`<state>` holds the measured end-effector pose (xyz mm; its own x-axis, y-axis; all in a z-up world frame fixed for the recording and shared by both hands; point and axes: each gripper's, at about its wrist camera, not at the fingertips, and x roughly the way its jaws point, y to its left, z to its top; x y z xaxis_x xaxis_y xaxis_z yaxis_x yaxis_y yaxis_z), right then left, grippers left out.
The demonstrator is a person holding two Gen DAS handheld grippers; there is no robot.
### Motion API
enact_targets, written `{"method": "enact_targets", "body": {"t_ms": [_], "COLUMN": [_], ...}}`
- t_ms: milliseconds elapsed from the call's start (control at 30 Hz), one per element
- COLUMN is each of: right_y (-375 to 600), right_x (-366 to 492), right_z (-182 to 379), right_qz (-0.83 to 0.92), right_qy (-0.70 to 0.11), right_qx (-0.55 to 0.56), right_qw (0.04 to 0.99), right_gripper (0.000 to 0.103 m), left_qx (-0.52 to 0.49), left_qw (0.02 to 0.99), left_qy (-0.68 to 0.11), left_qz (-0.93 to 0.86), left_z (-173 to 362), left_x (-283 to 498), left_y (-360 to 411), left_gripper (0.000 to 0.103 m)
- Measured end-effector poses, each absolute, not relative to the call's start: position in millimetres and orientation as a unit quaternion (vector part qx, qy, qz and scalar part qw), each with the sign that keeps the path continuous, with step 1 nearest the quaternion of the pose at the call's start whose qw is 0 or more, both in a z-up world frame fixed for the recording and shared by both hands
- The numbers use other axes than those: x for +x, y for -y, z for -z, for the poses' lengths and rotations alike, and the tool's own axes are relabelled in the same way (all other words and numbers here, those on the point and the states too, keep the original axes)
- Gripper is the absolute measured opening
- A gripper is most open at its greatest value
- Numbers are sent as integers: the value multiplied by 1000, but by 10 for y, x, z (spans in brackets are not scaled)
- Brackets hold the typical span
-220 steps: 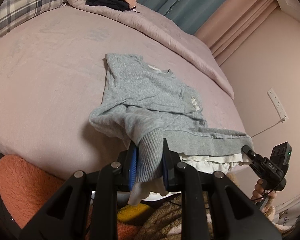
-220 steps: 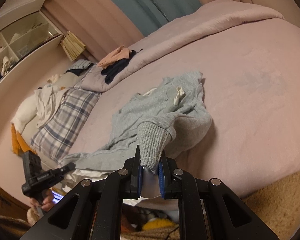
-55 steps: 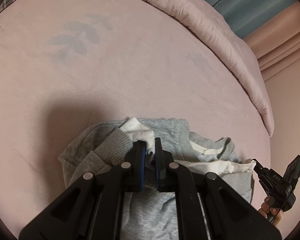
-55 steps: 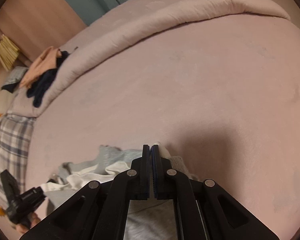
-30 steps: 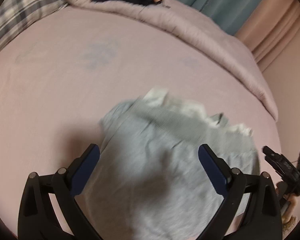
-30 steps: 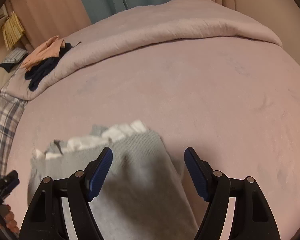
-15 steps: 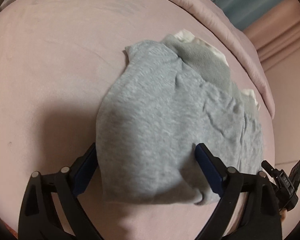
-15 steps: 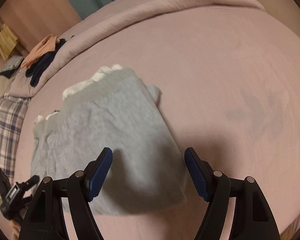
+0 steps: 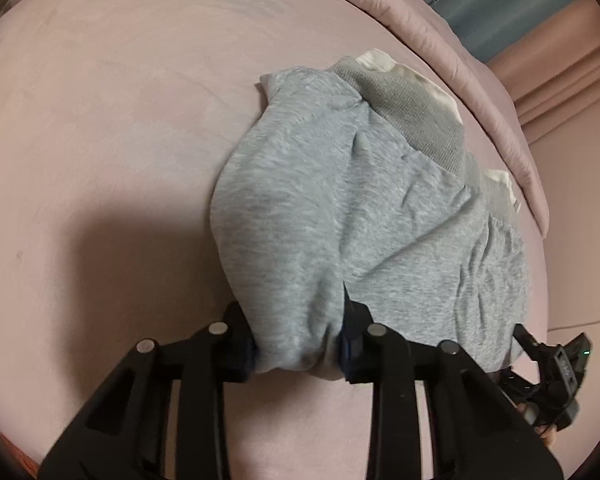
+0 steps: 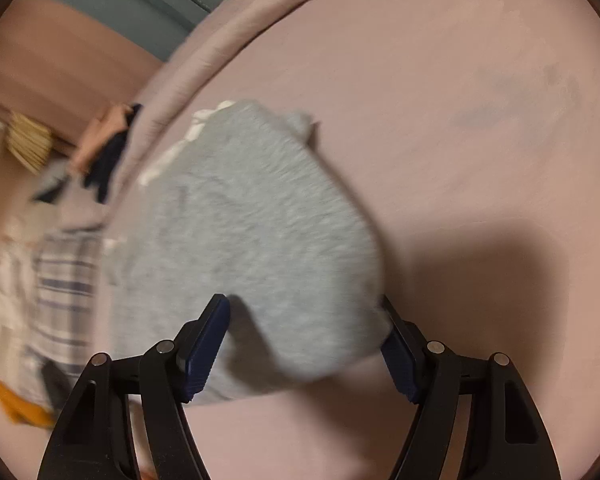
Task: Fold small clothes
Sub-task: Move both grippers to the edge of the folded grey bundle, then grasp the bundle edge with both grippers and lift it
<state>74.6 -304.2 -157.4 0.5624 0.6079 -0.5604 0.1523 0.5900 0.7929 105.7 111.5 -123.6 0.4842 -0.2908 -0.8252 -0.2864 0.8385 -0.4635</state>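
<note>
The grey sweater lies on the bed, already doubled over, its ribbed hem and white lining at the far edge. My left claw pinches a thick bunch of its near folded edge. My right claw is spread wide, straddling the near right corner without gripping; that view is blurred. I judge the main fold done, with one more fold or a tidy-up left.

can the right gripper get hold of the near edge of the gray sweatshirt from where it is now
Probably yes. The right gripper is open, its jaws either side of the gray sweatshirt near edge, with nothing between them. The view is blurred, so contact is unclear.
</note>
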Motion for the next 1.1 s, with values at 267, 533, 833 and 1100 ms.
{"method": "enact_targets", "body": {"t_ms": [267,533,833,1100], "right_y": [2886,3051,3193,2899], "right_x": [929,741,629,648], "right_z": [1761,1461,1132,721], "right_qz": [-208,-201,-169,-162], "right_qy": [-427,-373,-335,-320], "right_qx": [508,513,484,370], "right_qw": [719,747,791,857], "right_gripper": [26,19,18,18], "left_qx": [-269,-271,-244,-221], "left_qw": [821,816,806,807], "left_qy": [-503,-511,-536,-545], "left_qz": [2,21,64,51], "left_z": [1143,1024,1068,1087], "left_x": [962,829,574,630], "left_y": [-1051,-921,-598,-596], "left_gripper": [25,24,25,36]}}
